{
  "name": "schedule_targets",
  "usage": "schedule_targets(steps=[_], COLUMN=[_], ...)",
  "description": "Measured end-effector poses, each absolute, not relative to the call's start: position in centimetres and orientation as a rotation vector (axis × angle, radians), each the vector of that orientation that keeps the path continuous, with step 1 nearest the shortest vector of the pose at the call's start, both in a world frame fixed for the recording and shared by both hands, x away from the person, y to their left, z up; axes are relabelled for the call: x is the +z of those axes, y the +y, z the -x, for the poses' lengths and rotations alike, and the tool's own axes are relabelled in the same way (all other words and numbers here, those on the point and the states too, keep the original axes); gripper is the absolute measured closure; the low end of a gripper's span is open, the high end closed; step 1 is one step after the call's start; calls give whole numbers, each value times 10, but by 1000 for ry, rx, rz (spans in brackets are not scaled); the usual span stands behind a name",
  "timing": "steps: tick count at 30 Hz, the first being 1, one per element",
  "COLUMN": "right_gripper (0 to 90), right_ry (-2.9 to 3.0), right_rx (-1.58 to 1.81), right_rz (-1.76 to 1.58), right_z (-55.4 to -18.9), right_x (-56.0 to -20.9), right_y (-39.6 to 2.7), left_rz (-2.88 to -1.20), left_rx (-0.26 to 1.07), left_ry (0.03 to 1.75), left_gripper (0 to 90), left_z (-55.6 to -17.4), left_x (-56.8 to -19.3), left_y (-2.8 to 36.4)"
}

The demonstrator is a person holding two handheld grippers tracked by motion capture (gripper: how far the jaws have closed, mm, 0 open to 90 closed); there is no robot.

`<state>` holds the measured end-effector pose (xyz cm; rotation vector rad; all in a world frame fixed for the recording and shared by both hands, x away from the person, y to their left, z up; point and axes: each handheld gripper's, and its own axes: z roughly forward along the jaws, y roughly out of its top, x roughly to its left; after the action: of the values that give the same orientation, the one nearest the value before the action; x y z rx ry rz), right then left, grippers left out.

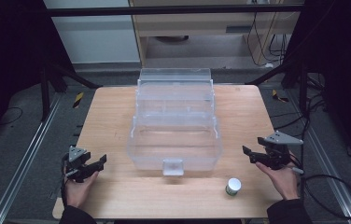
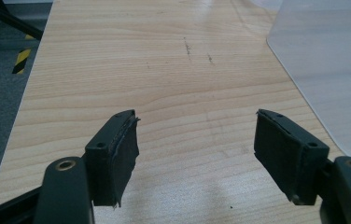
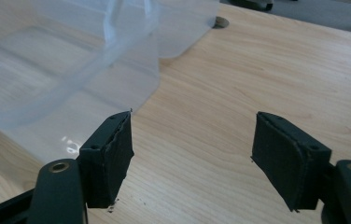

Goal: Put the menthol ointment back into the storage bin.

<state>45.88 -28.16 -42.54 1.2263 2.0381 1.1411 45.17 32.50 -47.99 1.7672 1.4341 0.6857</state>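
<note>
Both grippers hang with jaws spread wide and nothing between them: the left gripper [image 1: 100, 162] sits to the left of the clear plastic tiered box [image 1: 174, 140], the right gripper [image 1: 253, 148] to its right, each held in a hand above the wooden table [image 1: 113, 121]. Near the box's front right corner, a small white-capped green jar [image 1: 233, 186] stands upright, just beside the right hand [image 1: 283, 179].

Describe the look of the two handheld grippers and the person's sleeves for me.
Both the left gripper and the right gripper are black, each topped by a grey three-cornered plate. In the gripper views the jaws are flat black blocks with worn, frayed pad edges on black arms with brass-coloured rivets. A black cable trails from the right gripper. The sleeves are dark.
</note>
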Motion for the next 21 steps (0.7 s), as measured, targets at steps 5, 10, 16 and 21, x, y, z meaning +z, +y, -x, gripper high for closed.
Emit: schedule_targets(steps=[5,10,16,21], right_gripper=[304,309,305,306], right_ry=[2078,2145,2198,2261], right_rx=[1141,1129,1077,1023], right_rz=[-1204,-1138,-1068,-1011], right_z=[-460,-460,-461,-459], right_x=[-412,-395,-384,-377], right_y=[-278,-273,-267,-262], left_rz=[-1774,-1782,-1798,-1809], left_rx=[681,673,662,661], left_ry=[1429,1426,1419,1412], left_gripper=[299,299,300,301], left_z=[-452,-452,-453,-453], left_x=[-480,-481,-482,-482], left_y=[324,323,321,320])
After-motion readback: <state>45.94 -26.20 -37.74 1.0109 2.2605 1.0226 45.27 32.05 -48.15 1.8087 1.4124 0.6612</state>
